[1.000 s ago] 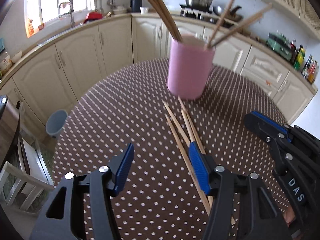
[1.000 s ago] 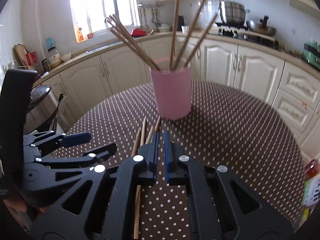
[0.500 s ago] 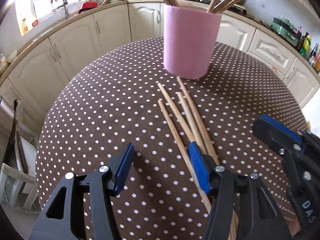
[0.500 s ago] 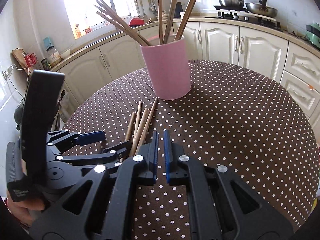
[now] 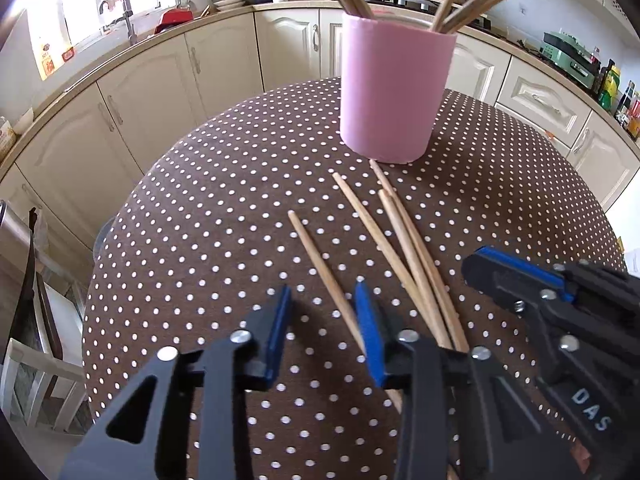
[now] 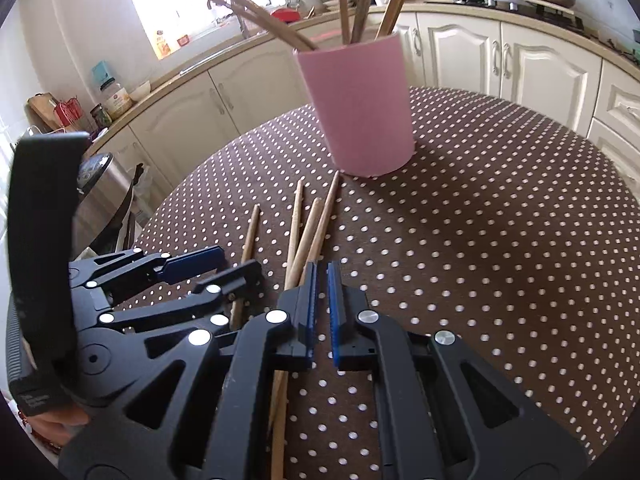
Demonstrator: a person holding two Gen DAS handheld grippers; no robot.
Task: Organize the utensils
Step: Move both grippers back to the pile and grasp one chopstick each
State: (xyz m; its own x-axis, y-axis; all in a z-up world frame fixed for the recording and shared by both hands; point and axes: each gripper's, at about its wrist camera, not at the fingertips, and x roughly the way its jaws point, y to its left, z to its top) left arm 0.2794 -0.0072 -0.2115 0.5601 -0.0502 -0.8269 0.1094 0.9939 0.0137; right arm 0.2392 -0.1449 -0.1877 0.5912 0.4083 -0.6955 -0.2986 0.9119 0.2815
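A: What do your chopsticks (image 5: 396, 236) look like?

B: Four plain light-wood sticks, slim and tapering, lying loose on your dotted brown table (image 5: 224, 216). They fan out, thin ends toward the pink cup (image 5: 394, 92), the nearest tip just short of its base. Three overlap in a bundle; the fourth (image 5: 320, 264) lies apart on the left.

A: And the cup?

B: Upright at the far side of the table, more of the same sticks (image 6: 360, 0) leaning out of it.

A: My tools?

B: Your left tool (image 5: 322, 312) is closing, its blue pads either side of the lone stick, not yet pressing it. Your right tool (image 6: 320, 292) is pressed together with nothing between the pads, just beside the bundle.
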